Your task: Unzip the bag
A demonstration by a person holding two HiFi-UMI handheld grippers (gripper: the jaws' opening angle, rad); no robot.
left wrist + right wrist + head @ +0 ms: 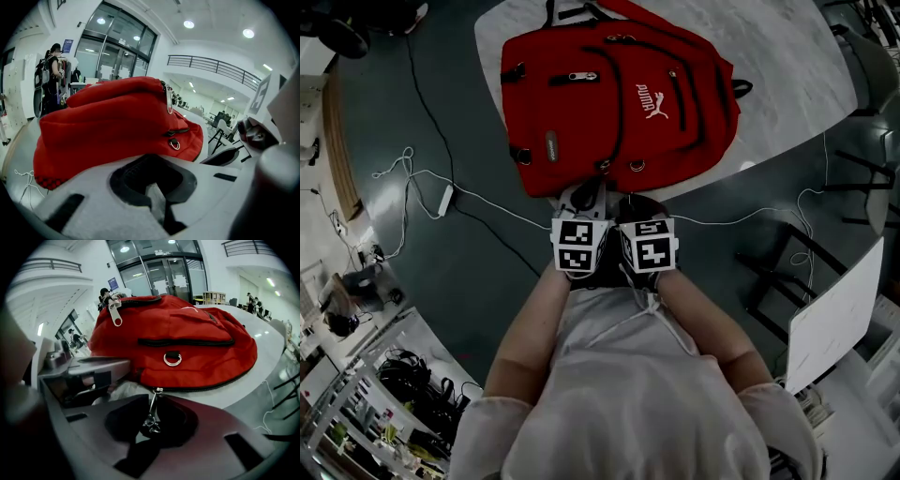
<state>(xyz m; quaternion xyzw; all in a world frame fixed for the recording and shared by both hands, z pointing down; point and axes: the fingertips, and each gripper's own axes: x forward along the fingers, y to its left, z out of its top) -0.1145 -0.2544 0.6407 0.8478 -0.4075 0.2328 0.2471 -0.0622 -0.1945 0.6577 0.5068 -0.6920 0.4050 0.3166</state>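
Observation:
A red backpack (614, 94) lies flat on a light round table (787, 84), its lower edge toward me. Both grippers sit side by side at that near edge. My right gripper (636, 204) is shut on the small metal zipper pull (151, 416), which hangs from the black zipper line along the bag's bottom seam and runs down between the pads of the right gripper (152, 423). My left gripper (581, 199) is just to its left. In the left gripper view the left gripper (152, 180) has its jaws together short of the red bag (108, 126), with no red fabric between them.
White and black cables (422, 183) trail over the dark floor left of the table. A dark chair frame (787, 272) and a white panel (834, 314) stand to the right. Cluttered shelves (366, 394) fill the lower left. A person (52, 70) stands far behind the bag.

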